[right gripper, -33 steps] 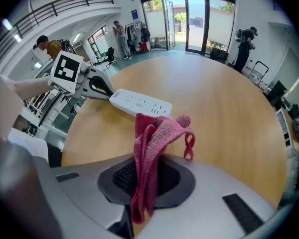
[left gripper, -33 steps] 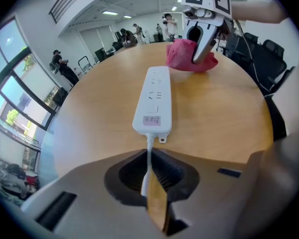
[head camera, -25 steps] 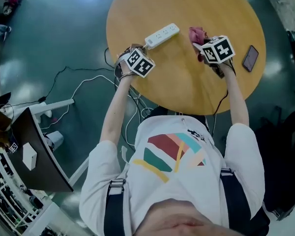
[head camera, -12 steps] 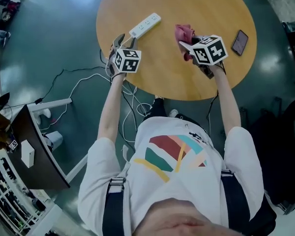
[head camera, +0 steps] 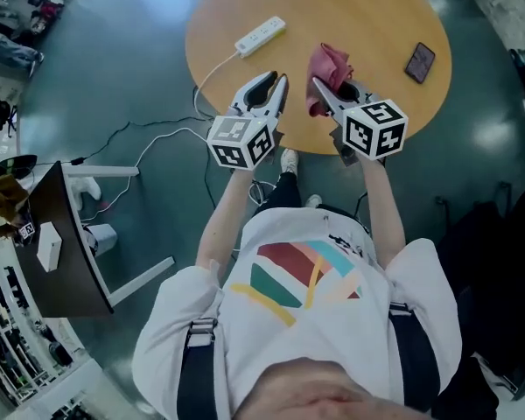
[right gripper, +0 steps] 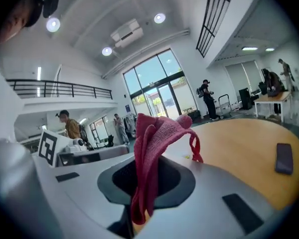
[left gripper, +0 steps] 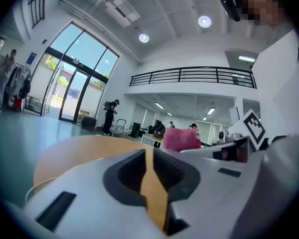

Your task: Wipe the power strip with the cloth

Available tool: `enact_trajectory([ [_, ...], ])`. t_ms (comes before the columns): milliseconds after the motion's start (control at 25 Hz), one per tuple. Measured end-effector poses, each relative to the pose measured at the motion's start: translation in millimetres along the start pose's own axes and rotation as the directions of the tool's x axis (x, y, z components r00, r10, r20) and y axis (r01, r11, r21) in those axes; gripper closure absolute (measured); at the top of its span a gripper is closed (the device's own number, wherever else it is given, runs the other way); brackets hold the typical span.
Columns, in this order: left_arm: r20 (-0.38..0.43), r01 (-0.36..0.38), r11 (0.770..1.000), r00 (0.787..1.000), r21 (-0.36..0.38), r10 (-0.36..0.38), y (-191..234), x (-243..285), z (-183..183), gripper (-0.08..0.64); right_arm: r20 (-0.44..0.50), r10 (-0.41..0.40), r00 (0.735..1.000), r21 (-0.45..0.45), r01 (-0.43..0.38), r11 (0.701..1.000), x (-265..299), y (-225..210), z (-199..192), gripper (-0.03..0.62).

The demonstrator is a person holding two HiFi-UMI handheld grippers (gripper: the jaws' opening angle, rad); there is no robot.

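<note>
Cloth (head camera: 330, 66), power strip (head camera: 261, 36), phone (head camera: 420, 62) — one each

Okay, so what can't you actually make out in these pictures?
Power strip: head view, too small to show sockets or dirt.
Cloth: right gripper view, lower end hidden between the right gripper's jaws.
Phone: head view, screen too small and dark.
White cable: head view, far end lost on the floor.
</note>
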State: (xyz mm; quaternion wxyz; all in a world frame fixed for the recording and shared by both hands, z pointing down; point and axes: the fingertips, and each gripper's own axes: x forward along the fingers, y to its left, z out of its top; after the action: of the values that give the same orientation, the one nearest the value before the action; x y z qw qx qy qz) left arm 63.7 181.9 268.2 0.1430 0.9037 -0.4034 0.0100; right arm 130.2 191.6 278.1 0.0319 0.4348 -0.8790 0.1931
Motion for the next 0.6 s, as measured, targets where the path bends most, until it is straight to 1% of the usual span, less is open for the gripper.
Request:
enact_trajectory([
  [40,0.017,-0.02,1.0,1.0,0.025,0.019,-5.6,-8.7,0.6,0.52,0.03,0.01,1.0,0.022,-0.011,1.0,-7.1,12.8,-2.4,0.552],
  [80,0.031,-0.042,0.998,0.999,0.05,0.04,-9.4,-17.4,1.1,0.519,0.053,0.014,0.998,0.026,-0.016,1.0,-13.7,24.5,-5.1,0.553],
  [160,0.067,-0.07,0.994,0.996,0.078,0.065,-17.0,-33.8,3.9,0.52,0.082,0.003,0.997,-0.016,-0.001,1.0,-27.6,41.2,-10.3,0.553],
  [240,0.105,-0.079,0.992,0.992,0.095,0.069,-27.3,-48.3,8.7,0.52,0.097,-0.022,0.995,-0.079,0.029,0.996,-42.9,50.1,-14.6,0.553],
  [280,0.119,-0.08,0.991,0.991,0.107,0.067,-33.2,-54.8,10.5,0.52,0.099,-0.029,0.995,-0.095,0.038,0.995,-50.0,53.2,-17.3,0.553],
  [360,0.138,-0.077,0.99,0.989,0.121,0.06,-44.1,-66.0,12.1,0.52,0.101,-0.017,0.995,-0.086,0.026,0.996,-60.4,60.0,-24.2,0.553],
  [480,0.149,-0.065,0.993,0.988,0.098,0.05,-55.6,-76.6,12.7,0.52,0.099,0.009,0.995,-0.063,-0.003,0.998,-68.4,68.6,-33.1,0.553],
  [600,0.161,-0.053,0.996,0.986,0.078,0.04,-65.7,-82.8,14.1,0.52,0.097,0.016,0.995,-0.087,-0.008,0.996,-77.0,72.4,-36.3,0.553],
])
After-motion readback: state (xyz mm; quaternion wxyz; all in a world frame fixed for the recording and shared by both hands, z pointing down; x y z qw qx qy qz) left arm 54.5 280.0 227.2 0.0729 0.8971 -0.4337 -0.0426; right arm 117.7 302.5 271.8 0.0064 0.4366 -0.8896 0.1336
